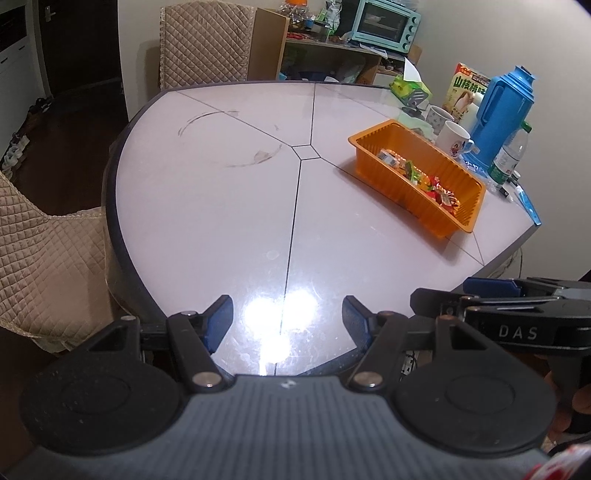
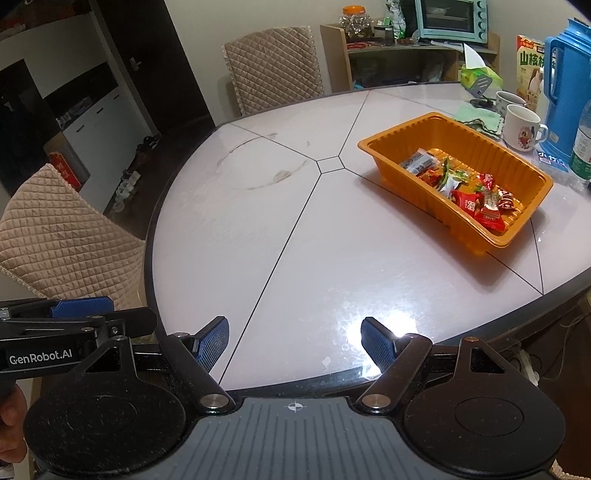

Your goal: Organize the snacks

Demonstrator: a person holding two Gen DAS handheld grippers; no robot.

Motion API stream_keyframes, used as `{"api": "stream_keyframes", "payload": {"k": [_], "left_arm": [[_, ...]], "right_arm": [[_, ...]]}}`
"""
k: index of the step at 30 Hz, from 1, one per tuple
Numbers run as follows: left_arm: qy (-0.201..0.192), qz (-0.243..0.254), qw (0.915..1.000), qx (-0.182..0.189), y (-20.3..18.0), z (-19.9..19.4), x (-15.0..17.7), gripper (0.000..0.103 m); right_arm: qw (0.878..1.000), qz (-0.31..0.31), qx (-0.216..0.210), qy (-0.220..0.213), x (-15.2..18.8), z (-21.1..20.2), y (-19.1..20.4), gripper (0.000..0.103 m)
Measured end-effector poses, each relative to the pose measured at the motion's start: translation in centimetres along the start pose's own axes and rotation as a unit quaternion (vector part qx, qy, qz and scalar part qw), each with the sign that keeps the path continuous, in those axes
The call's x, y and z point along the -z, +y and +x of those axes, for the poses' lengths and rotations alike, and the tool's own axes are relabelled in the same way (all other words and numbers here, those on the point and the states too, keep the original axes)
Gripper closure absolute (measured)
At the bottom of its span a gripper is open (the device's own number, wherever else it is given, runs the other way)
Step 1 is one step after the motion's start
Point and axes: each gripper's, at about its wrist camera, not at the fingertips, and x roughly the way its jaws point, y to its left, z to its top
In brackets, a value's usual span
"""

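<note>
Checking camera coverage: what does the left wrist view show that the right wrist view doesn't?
Left wrist only: the right tool from the side at the right edge, and a blue strip at the table's far right edge.

Right wrist only: the left tool from the side at the left edge, the orange-lidded jar on the shelf, and a dark snack packet shown clearly.

Both: table, orange tray holding snacks, mugs, blue flask, toaster oven. Both tools are open and empty.
</note>
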Motion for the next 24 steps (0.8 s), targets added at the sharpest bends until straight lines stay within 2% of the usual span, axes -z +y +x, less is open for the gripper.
{"api": "stream_keyframes", "payload": {"k": [24], "left_arm": [[0.000, 0.003, 1.0000, 0.002, -0.37, 0.19, -0.27, 0.040]], "right_arm": [[1.000, 0.004, 0.003, -0.003, -0.06, -0.37, -0.33, 0.025]]}}
